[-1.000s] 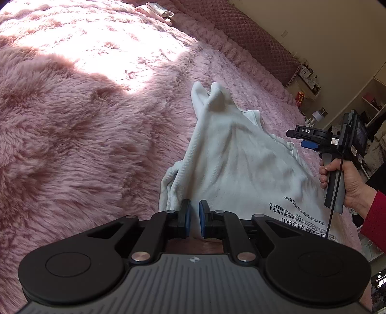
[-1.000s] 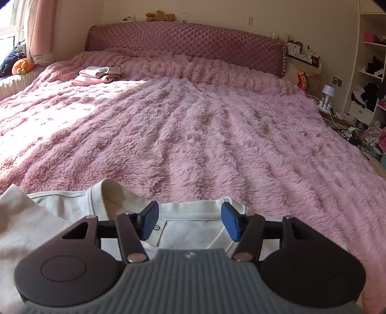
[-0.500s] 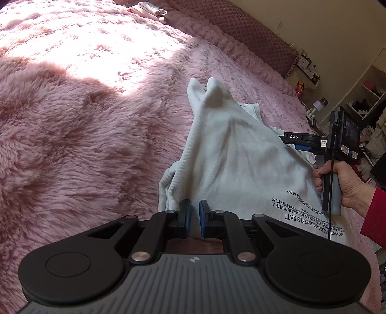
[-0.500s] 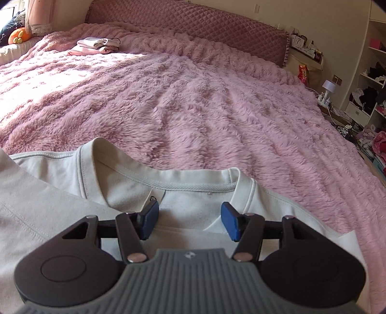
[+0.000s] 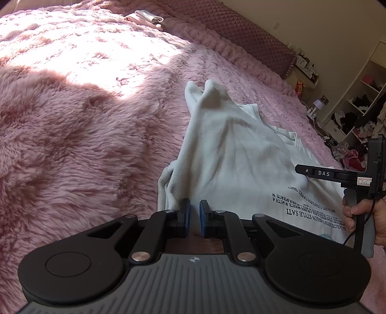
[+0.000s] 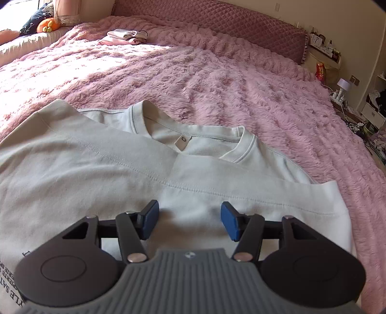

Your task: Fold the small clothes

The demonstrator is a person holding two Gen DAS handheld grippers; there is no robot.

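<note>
A pale grey-white sweatshirt (image 5: 238,154) with black print lies on the pink fuzzy bedspread (image 5: 84,135). Its bottom is folded up toward the collar (image 6: 193,135), and one sleeve trails away up the bed. My left gripper (image 5: 194,215) sits at the garment's near edge, its blue pads a narrow gap apart, with no cloth visibly between them. My right gripper (image 6: 189,223) hovers open and empty over the folded cloth; it also shows in the left wrist view (image 5: 342,176), held by a hand.
A small stack of folded clothes (image 6: 125,36) lies near the quilted headboard (image 6: 217,19). A nightstand with a lamp (image 6: 343,84) and cluttered shelves (image 5: 357,113) stand past the bed's right edge. An orange plush (image 6: 48,25) sits by the window.
My right gripper has drawn back from the collar toward me, so more of the folded sweatshirt shows. The left gripper has held its place, jaws unchanged.
</note>
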